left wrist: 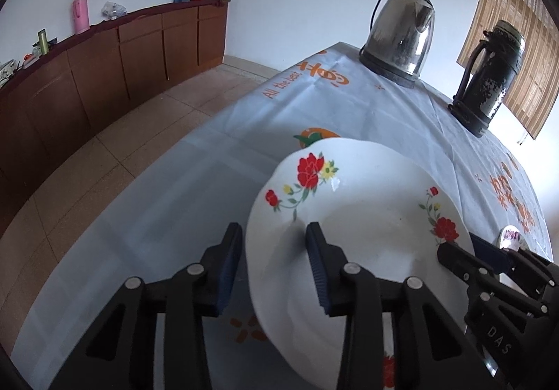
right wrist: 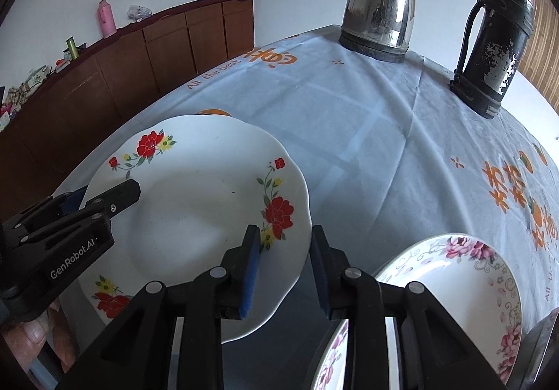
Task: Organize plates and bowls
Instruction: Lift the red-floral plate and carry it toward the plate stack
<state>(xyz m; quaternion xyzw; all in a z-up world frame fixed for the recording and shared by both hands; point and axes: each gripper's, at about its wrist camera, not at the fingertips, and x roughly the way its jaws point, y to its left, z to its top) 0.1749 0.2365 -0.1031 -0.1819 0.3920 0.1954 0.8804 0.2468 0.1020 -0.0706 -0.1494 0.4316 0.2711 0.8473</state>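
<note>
Claws straddle the red-flower plate [right wrist: 195, 211] from both sides. The left gripper [left wrist: 274, 262] and the right gripper [right wrist: 284, 262] each have the rim between narrow jaws, but a real pinch cannot be told. It sits tilted above the table [right wrist: 384, 131]. It looks hard, smooth and breakable, so the rim is the best hold. A pink-flower plate [right wrist: 464, 271] lies just right.

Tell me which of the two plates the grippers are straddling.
The plate with red flowers: the left hand-held gripper and right hand-held gripper each straddle its rim. The pink-flowered plate lies apart, untouched.
</note>
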